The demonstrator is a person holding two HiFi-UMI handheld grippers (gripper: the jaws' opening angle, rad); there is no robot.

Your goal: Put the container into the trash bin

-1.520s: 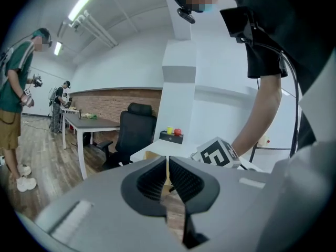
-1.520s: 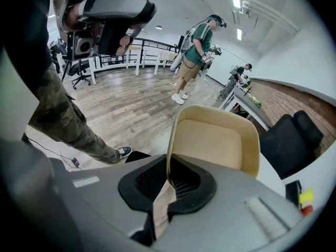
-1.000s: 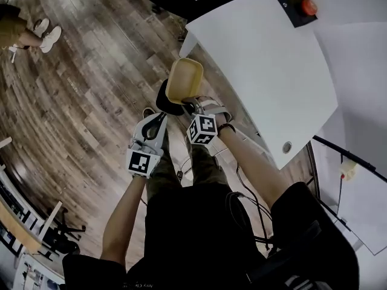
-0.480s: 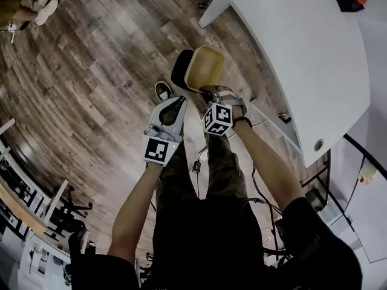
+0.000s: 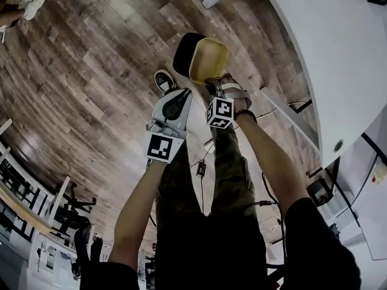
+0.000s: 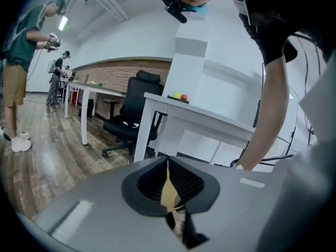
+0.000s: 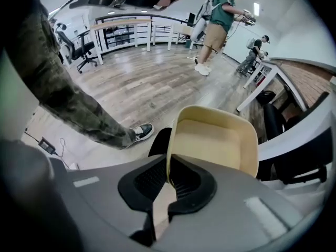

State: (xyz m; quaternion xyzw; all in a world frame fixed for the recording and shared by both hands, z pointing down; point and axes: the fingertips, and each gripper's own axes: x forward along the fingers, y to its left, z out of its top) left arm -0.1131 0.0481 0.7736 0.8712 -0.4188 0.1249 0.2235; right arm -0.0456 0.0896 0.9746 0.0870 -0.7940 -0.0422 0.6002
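A shallow yellow container (image 5: 208, 59) hangs tilted, and my right gripper (image 5: 211, 84) is shut on its near rim. In the right gripper view the container (image 7: 215, 140) fills the space past the jaws (image 7: 169, 182), which pinch its wall. The black trash bin (image 5: 183, 52) stands on the wood floor right behind and below the container, which hides part of it; its dark rim (image 7: 159, 139) also shows. My left gripper (image 5: 181, 96) hovers just left of the container, apart from it. Its jaws (image 6: 169, 190) are shut with a thin yellow scrap (image 6: 169, 188) between the pads.
A white desk (image 5: 338, 59) runs along the right side, close to my right arm. My shoe (image 5: 163, 80) stands beside the bin. Cables (image 5: 202, 162) lie on the floor by my legs. An office chair (image 6: 131, 122) and other people (image 7: 218, 20) are farther off.
Both grippers have come down toward the floor with the container still held by the right one. The container now sits over the bin's opening; the desk has slid to the right of view.
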